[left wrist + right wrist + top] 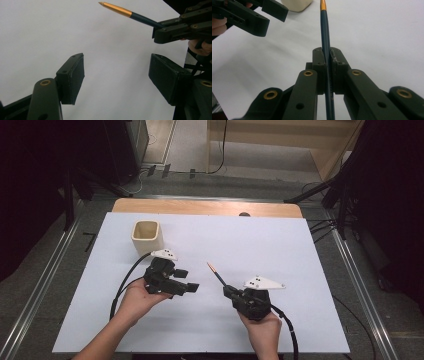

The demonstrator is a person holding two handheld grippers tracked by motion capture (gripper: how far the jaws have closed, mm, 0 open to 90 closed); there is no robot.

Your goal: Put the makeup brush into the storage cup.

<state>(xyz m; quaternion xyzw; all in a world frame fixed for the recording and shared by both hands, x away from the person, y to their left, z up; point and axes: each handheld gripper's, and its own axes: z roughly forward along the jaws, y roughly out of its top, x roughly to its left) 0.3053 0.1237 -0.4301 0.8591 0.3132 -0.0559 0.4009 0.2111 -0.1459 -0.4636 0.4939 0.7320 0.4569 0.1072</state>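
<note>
A thin dark-blue pencil-like stick with a gold-orange tip is clamped in my right gripper and points up-left over the white sheet. In the right gripper view the jaws are shut on its shaft. My left gripper hovers left of the stick, open, with nothing between its pads. In the left gripper view the stick crosses the top, held by the other gripper. A cream square cup stands upright behind the left gripper.
A white sheet covers the table, with a wooden edge at the back. The cup's base shows at the top of the right gripper view. Metal rails and dark stands flank the table.
</note>
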